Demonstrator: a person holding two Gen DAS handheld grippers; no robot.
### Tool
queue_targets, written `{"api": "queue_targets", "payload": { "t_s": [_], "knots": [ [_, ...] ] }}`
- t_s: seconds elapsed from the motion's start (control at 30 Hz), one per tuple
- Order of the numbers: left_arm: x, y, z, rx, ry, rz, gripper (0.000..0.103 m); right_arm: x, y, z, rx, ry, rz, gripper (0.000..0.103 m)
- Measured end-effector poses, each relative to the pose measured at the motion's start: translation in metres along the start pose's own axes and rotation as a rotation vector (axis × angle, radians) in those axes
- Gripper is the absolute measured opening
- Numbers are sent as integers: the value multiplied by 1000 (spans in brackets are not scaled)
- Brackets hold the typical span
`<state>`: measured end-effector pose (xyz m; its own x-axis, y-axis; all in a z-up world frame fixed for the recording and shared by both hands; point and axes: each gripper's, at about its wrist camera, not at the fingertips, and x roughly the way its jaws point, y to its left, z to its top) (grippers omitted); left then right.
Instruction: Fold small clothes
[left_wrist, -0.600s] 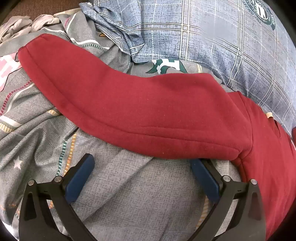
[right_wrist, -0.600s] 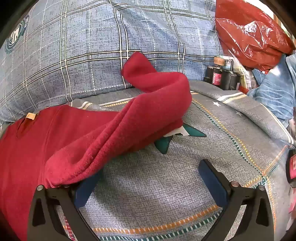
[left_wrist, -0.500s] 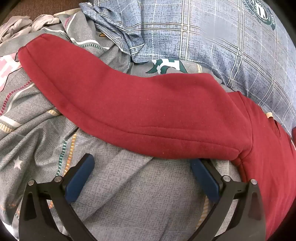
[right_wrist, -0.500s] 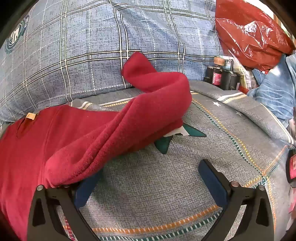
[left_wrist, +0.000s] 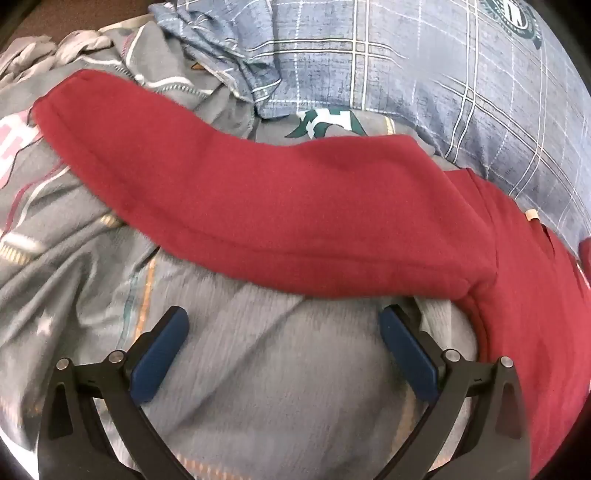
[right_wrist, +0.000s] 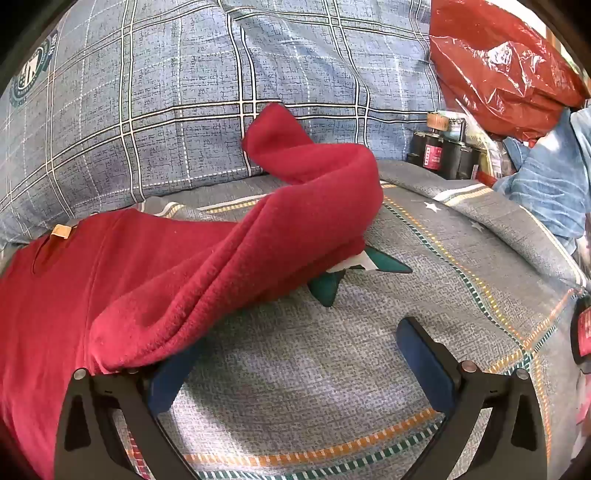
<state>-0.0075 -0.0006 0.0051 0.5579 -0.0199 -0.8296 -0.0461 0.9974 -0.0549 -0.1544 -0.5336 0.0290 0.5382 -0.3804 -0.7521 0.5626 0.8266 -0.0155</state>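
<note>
The sweater (left_wrist: 295, 206) is plain dark red. The bedsheet (right_wrist: 369, 369) is grey with orange and green striped bands, white stars and a green star. The pillow (right_wrist: 184, 110) is blue with white-and-dark plaid. The bag (right_wrist: 495, 70) is glossy red.

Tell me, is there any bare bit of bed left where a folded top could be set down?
Yes. Bare grey bedsheet lies right of the red sweater's raised sleeve, up to the dark bottles. Another patch lies below the flat sleeve, by the open left gripper. It is crowded toward the plaid pillow and red bag.
</note>
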Motion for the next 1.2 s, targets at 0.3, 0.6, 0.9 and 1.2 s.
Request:
{"api": "queue_targets", "payload": {
  "t_s": [0.3, 0.6, 0.9, 1.2],
  "knots": [
    [-73, -36, -23, 200, -133, -24, 103, -49, 6, -13, -19, -6, -131, 102],
    [-128, -73, -45, 271, -139, -191, 103, -170, 8, -37, -34, -165, -220, 103],
    [-161, -103, -64, 346, -152, -289, 103, -232, 0, -74, -90, -161, -234, 103],
    [-163, -109, -75, 375, -144, -296, 103, -280, 4, -86, -100, -148, -111, 103]
  ]
}}
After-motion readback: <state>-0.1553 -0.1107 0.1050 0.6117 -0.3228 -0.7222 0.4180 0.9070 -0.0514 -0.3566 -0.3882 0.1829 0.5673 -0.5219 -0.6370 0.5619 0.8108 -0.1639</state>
